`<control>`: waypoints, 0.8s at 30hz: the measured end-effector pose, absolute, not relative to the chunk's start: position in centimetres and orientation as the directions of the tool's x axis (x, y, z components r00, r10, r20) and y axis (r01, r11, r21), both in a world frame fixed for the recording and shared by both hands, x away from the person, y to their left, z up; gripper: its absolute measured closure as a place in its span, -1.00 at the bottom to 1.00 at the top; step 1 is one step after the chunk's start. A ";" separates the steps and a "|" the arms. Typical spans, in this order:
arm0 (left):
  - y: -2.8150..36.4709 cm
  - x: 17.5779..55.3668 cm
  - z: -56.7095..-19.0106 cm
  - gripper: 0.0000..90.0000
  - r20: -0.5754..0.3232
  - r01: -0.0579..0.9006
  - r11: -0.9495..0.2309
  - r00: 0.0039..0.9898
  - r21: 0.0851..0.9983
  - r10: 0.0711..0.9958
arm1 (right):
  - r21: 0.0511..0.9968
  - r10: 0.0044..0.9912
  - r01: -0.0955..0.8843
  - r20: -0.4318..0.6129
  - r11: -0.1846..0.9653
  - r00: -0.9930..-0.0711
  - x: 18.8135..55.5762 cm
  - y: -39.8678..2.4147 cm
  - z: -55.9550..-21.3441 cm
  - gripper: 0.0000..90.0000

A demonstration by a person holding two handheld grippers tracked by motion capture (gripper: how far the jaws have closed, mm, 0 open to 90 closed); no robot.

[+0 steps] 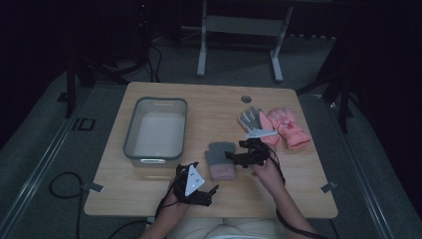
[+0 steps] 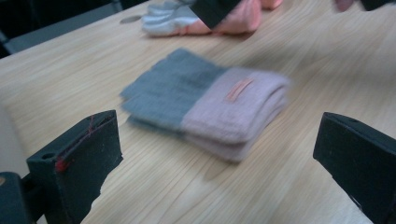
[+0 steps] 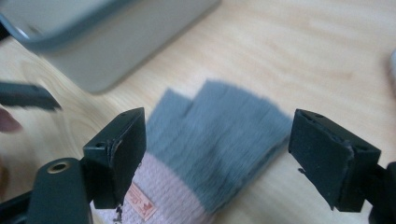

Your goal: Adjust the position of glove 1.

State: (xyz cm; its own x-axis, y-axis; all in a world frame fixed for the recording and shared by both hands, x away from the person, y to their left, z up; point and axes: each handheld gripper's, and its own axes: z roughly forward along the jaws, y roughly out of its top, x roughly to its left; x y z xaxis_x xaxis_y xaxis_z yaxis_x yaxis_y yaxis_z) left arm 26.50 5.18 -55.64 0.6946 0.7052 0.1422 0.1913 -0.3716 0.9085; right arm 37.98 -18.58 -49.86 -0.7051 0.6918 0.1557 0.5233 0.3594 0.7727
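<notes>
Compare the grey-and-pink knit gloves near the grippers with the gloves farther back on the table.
The knit gloves lie stacked, grey with pale pink cuffs. The far gloves lie side by side, one grey-white, one salmon pink, and look padded, not knitted. Both pairs rest flat on the wooden table, outside the bin.

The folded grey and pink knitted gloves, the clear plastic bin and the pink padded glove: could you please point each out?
Folded grey and pink knitted gloves (image 2: 205, 105): left gripper view, where grey meets pink.
Clear plastic bin (image 1: 130, 130): high view, left rim.
Pink padded glove (image 1: 292, 130): high view, palm.
</notes>
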 end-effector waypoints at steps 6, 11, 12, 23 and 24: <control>4.0 27.5 -54.3 -0.99 0.079 0.218 -0.409 0.799 0.886 0.596 | 0.731 0.717 0.580 0.182 0.358 -0.673 38.9 -20.1 -48.6 -0.69; 3.6 29.0 -53.3 -0.99 0.080 0.228 -0.440 0.811 0.869 0.579 | 0.733 0.686 0.578 0.213 0.359 -0.696 39.2 -20.3 -48.6 -0.73; 3.4 29.6 -52.9 -0.99 0.077 0.217 -0.457 0.836 0.863 0.543 | 0.731 0.680 0.588 0.237 0.346 -0.694 39.5 -20.2 -48.7 -0.65; 1.4 31.1 -53.0 -0.40 0.247 0.070 -0.650 0.890 0.757 0.384 | 0.662 0.742 0.655 0.219 0.364 -0.634 43.0 -18.6 -50.2 0.11; 1.2 31.1 -53.2 -0.35 0.271 0.055 -0.665 0.886 0.744 0.376 | 0.655 0.747 0.659 0.213 0.370 -0.630 43.3 -18.4 -50.4 0.07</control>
State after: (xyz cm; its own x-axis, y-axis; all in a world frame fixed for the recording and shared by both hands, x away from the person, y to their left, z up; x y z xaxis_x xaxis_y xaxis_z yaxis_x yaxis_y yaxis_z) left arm 31.11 1.24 -53.16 0.8862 0.3760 0.2706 0.0550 -0.6654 0.7444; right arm 43.33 -18.36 -50.43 -0.6304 0.7465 0.2127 0.6590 0.3699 0.6550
